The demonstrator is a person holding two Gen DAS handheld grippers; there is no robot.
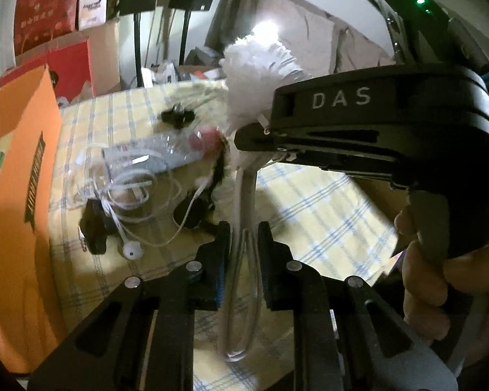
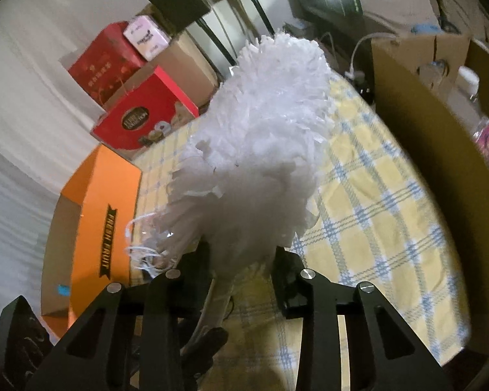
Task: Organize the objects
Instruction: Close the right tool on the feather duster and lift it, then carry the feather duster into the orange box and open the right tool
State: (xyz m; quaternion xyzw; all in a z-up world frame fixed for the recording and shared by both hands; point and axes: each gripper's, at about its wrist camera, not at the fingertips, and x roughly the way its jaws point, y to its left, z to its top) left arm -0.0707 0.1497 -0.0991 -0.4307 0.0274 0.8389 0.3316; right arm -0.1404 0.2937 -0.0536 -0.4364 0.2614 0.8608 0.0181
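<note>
- The white fluffy duster (image 1: 260,75) is up above the checked cloth on the counter (image 1: 326,208), between both tools.
- My left hand-held gripper (image 1: 243,233) pinches its thin grey handle (image 1: 248,192).
- My right hand-held gripper (image 2: 241,260) is around the soft tuft base, partly open; I can't tell if it squeezes.
- It looks light and floppy on top, stiff at the handle, so I hold the handle.

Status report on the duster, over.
Left tool shut on duster handle. Right tool flanks its fluffy head, grip unclear. Earphones and bottle lie below, beside orange box.
</note>
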